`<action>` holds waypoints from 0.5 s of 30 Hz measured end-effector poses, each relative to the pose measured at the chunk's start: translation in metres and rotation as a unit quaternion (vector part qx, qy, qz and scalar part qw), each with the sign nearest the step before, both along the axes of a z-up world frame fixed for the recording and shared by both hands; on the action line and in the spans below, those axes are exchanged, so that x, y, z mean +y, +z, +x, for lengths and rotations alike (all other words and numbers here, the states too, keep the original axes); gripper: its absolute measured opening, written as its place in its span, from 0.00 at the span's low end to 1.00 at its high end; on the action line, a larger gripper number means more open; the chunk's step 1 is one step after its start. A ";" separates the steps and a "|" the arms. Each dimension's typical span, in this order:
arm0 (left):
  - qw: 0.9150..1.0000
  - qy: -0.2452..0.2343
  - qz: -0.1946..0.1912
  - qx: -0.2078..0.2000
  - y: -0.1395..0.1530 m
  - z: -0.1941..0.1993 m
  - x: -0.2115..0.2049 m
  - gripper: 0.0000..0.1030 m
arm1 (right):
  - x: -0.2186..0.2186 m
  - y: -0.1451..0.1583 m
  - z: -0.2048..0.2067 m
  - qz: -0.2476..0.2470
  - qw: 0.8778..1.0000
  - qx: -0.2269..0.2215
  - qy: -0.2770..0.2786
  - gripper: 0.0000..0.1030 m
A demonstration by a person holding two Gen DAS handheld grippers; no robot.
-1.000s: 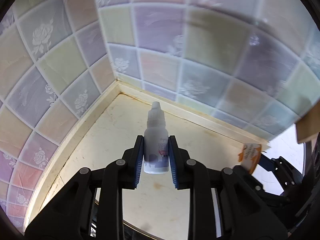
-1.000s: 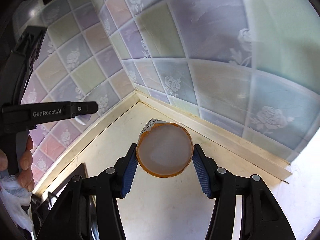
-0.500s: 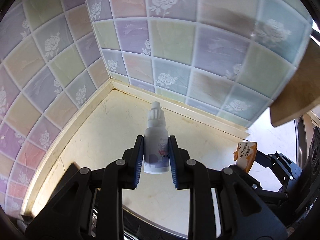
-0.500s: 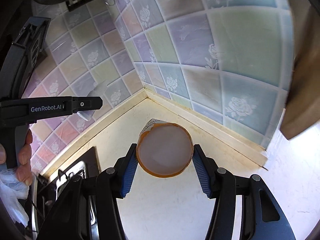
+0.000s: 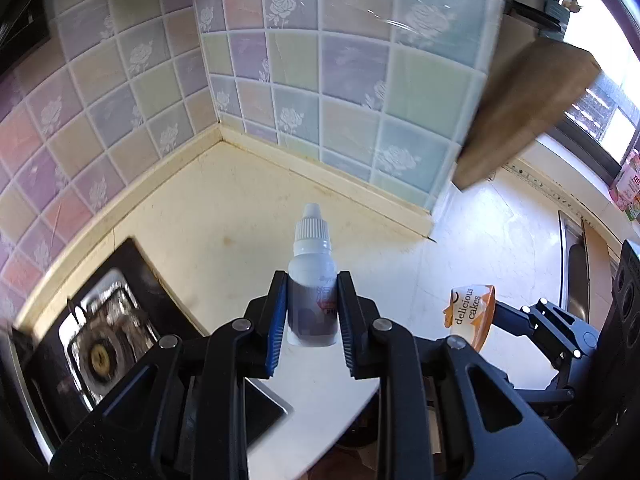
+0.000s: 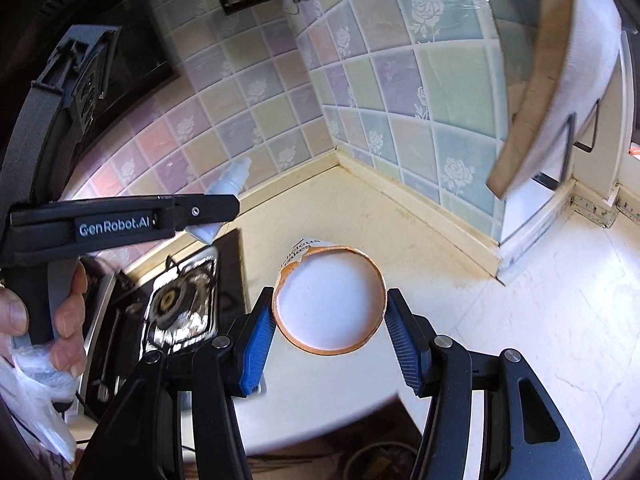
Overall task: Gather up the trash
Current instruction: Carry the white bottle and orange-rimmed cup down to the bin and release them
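Note:
A small white dropper bottle with a ribbed cap stands upright between the blue pads of my left gripper, which is shut on it above the cream counter. My right gripper is shut on an orange-rimmed paper cake cup, its white round bottom facing the camera. In the left wrist view the same cup shows at the right, printed "delicious cakes", held by the right gripper's black fingers. In the right wrist view the left gripper and the bottle appear at the left, with a hand on the handle.
A gas stove burner is sunk into the counter at the lower left. Pastel rose tiles form the corner walls. A wooden board leans at the upper right, a metal sink lies at the right. A crumpled plastic bag hangs under the hand.
Both grippers have pulled back from the tiled corner, still holding the bottle and cup. The stove, counter edge, board and sink have come into view.

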State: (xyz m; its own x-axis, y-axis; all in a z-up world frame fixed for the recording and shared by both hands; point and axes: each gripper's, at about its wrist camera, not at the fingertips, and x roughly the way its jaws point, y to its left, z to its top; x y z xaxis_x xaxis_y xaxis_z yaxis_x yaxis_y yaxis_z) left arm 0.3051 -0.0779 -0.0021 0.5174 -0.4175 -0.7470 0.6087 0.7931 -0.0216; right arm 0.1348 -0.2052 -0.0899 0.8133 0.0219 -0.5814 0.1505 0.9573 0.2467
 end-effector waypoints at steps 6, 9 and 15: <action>0.999 0.023 -0.018 0.013 -0.029 -0.090 0.013 0.20 | 0.006 -0.015 -0.078 -0.009 0.999 0.012 0.028 0.53; 0.999 0.033 -0.025 0.023 -0.051 -0.129 0.019 0.20 | 0.009 -0.033 -0.110 -0.008 0.999 0.033 0.040 0.53; 0.997 0.037 -0.030 0.055 -0.113 -0.194 0.030 0.20 | 0.021 -0.090 -0.161 -0.015 0.994 0.085 0.062 0.53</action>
